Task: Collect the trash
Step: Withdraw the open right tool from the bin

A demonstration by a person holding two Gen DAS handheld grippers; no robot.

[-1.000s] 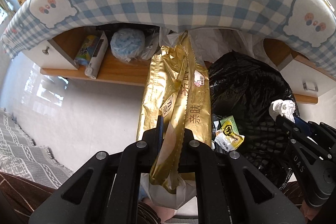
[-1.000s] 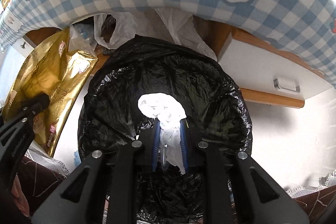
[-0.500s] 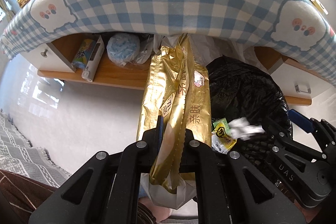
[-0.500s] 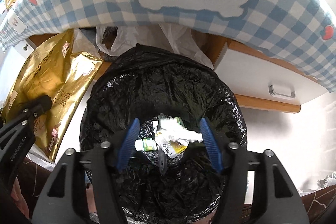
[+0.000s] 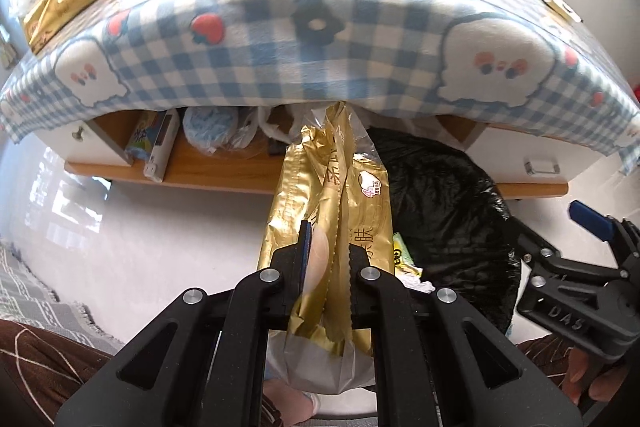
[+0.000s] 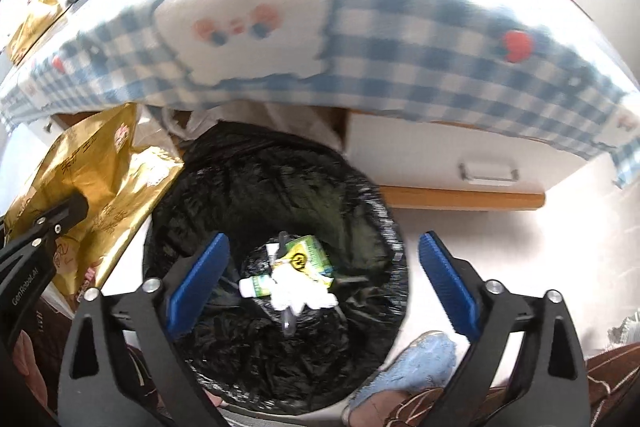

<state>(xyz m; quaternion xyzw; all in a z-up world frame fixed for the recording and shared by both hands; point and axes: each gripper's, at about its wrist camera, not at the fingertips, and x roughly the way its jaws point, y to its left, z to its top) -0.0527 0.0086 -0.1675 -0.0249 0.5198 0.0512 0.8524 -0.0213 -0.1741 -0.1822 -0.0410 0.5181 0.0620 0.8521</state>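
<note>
One piece is lying binned: the crumpled white tissue is resting inside the black-lined round bin, below the right gripper, whose jaws have just been opening. The left gripper is clenching the crinkled gold foil wrapper beside the bin; judging by this, it needs carrying over the rim for release.

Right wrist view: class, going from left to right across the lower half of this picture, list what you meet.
Left gripper → gold wrapper → black bin bag → white tissue lying in the bag → light blue slipper → white drawer handle.
</note>
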